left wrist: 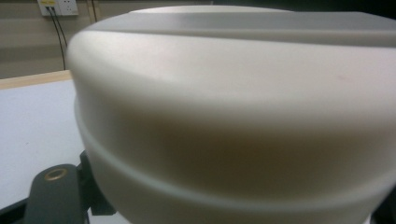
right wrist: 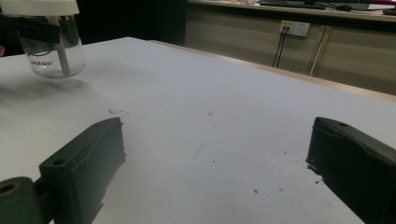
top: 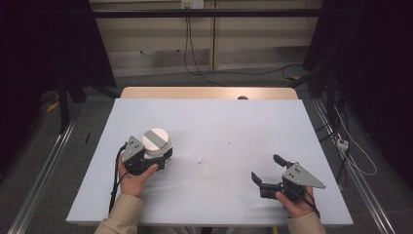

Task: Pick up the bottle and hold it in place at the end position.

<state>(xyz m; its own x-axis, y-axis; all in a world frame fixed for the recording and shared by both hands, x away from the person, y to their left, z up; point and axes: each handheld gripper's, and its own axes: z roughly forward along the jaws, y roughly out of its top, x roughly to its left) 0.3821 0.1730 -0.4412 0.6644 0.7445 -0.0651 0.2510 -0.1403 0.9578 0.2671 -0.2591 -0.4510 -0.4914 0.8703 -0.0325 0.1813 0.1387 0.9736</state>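
Looking down from the high view, the left tool (top: 163, 155) pinches a white-lidded jar (top: 156, 142) on the bench (top: 219, 131); the right tool (top: 265, 171) is spread; left gripper view: lid right at its jaws; right gripper view: jaws apart, jar (right wrist: 49, 42) far ahead-left

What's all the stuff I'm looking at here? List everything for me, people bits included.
Jar: one, clear glass with white lid, left part of the table, between the left tongs' jaws.
Table: one, pale blue-white top with wooden far edge, centre.
Small stains: a few, dark and reddish, mid-table.
Wall sockets: two plates, white, back wall, cables plugged in.
Left tongs: one, black, around the jar.
Right tongs: one, black, open, right of table.
Hands: two, beige sleeves, near edge.
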